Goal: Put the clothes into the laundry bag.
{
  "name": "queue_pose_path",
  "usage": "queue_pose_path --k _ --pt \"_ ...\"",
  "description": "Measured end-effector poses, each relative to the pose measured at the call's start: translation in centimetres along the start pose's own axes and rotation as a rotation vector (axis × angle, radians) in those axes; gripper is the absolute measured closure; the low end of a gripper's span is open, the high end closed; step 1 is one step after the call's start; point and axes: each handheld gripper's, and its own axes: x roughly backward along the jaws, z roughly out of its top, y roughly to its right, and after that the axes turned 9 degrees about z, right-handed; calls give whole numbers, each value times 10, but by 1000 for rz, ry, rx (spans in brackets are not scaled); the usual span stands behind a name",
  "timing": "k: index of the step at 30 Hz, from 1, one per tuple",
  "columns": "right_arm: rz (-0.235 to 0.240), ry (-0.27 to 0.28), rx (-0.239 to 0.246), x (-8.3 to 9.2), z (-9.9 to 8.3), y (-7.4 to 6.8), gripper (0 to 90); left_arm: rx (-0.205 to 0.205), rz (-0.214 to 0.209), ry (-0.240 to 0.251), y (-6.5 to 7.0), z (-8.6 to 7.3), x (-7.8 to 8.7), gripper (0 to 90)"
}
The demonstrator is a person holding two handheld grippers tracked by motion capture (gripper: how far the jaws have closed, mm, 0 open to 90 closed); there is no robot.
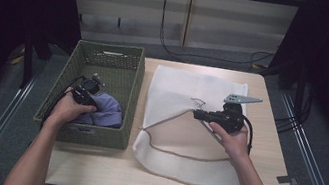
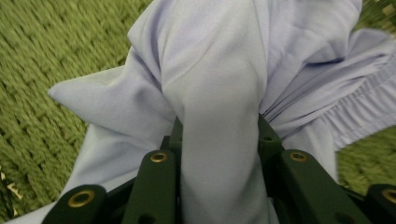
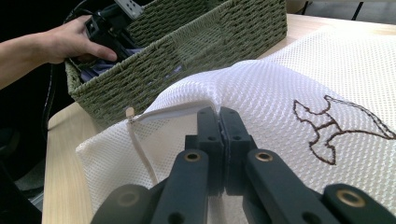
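- The pale purple garment (image 2: 219, 93) lies bunched in the green woven basket (image 1: 131, 66), at the end nearest the person, on the left side of the table (image 1: 276, 141).
- The left gripper (image 2: 217, 126) reaches down into the basket; its jaws are closed most of the way on a thick fold of the cloth, which bulges up between them.
- The white mesh laundry bag (image 1: 179, 82) lies flat just to the right of the basket, with a small brown stitched figure (image 3: 336, 126) on its upper layer.
- The right gripper (image 3: 218, 114) is fully closed, pinching the upper edge of the bag's opening by the zip and holding it raised off the lower layer.
- The zip pull (image 3: 130, 112) hangs at the corner of the opening.
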Motion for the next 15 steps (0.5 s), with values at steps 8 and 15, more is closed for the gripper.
queue_pose_path --k 8,15 --pt "3 0 0 0 0 -1 892 56 -10 122 -7 -4 17 686" --pt "4 1 0 0 0 -1 892 106 -20 196 -13 -8 27 685"
